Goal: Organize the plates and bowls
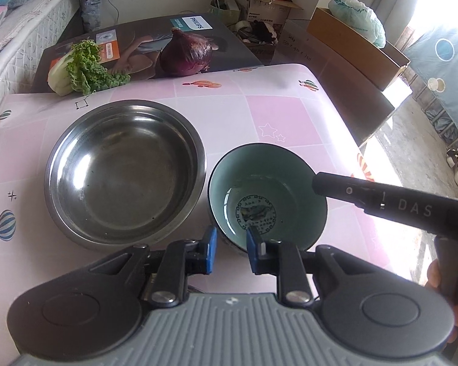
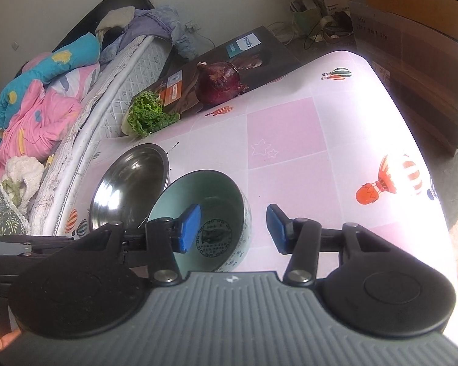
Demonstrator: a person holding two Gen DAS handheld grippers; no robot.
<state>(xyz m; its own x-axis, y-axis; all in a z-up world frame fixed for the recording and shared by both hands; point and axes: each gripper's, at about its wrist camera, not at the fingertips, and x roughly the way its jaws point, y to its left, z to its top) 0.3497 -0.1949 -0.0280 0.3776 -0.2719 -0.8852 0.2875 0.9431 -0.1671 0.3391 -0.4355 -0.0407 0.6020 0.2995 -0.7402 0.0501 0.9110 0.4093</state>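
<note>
Steel bowl (image 1: 125, 172) sits empty on the pink checked tablecloth (image 1: 290, 116), immediately left of the ceramic bowl (image 1: 267, 195), rims nearly touching. Ceramic bowl, teal inside with a dark printed medallion, stands upright. Left gripper (image 1: 230, 251) is clamped on its near rim, one blue pad outside the wall, one inside. Right gripper (image 2: 232, 228) straddles the bowl's right wall, jaws apart: one pad inside, the other clear of the wall. Beyond the ceramic bowl, a leafy green (image 1: 82, 68) and a red onion (image 1: 186, 52) rest on a printed box (image 1: 143, 45).
</note>
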